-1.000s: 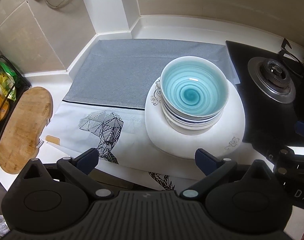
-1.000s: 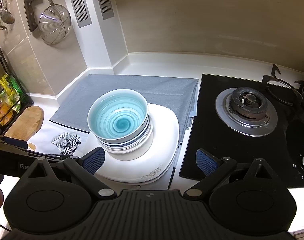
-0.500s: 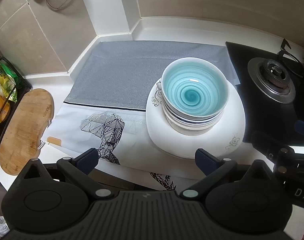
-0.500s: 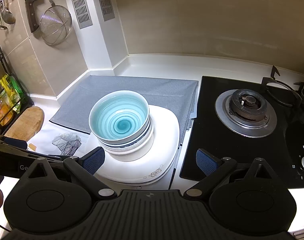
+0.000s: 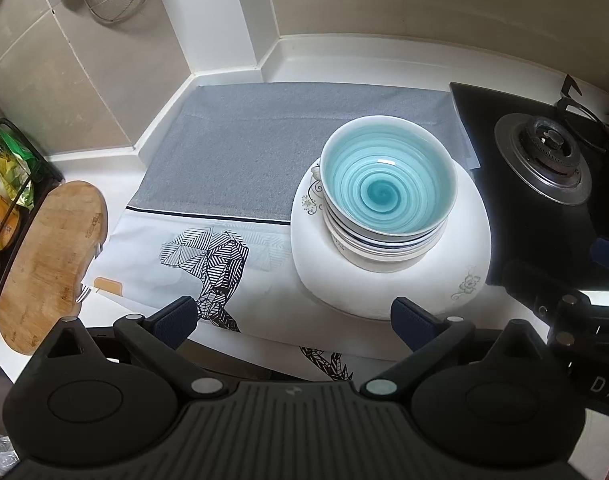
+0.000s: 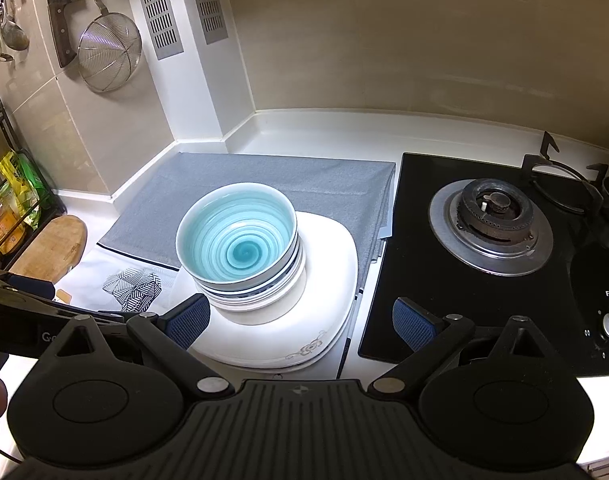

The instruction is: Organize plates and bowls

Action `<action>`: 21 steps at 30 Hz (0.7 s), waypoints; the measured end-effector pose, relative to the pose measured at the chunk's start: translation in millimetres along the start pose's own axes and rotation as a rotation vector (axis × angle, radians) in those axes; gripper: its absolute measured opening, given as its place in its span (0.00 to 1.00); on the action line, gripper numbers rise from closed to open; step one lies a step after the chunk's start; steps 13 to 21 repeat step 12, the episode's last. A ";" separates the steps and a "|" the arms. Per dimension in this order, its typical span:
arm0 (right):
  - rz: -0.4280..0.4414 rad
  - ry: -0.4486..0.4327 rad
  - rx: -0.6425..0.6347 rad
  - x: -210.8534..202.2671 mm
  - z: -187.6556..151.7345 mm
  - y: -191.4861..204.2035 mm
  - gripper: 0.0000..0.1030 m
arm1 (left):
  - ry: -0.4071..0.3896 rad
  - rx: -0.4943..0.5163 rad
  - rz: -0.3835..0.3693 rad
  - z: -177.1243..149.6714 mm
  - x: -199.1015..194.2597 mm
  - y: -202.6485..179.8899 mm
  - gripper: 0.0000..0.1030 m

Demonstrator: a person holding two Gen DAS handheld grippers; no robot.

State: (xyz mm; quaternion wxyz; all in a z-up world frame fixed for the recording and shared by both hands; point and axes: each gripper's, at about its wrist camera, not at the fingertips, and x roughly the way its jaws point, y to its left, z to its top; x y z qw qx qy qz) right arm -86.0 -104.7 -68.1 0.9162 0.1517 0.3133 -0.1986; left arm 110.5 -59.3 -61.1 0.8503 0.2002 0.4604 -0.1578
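cloth (image 5: 304,152) on counter | cutting board (image 5: 48,260) left | gas burner (image 6: 490,226) right | strainer (image 6: 108,56) on wall

A bowl (image 5: 388,184) with a turquoise spiral inside and a pale rim is sitting upright at the top of a stack of bowls (image 5: 384,244), right of centre in the left wrist view and left of centre in the right wrist view (image 6: 238,240). The lower bowls are showing white sides with dark blue bands. The stack is resting on white plates (image 5: 460,280) with rounded corners and small flower prints, lying flat one on another (image 6: 328,320).
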 end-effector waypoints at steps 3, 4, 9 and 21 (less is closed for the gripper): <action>0.000 -0.001 0.000 0.2 0.0 0.0 0.95 | 0.000 0.003 0.003 0.4 0.2 -0.2 1.00; 0.000 0.000 0.000 0.2 0.0 0.0 0.95 | -0.001 0.004 0.004 0.1 0.1 -0.7 1.00; -0.001 0.003 0.008 -0.6 -1.4 0.9 0.95 | -0.012 0.012 0.018 -0.8 -1.5 -1.6 1.00; -0.002 0.007 0.012 -0.1 -2.5 1.3 0.96 | -0.015 0.011 0.021 -1.4 -1.5 -0.6 1.00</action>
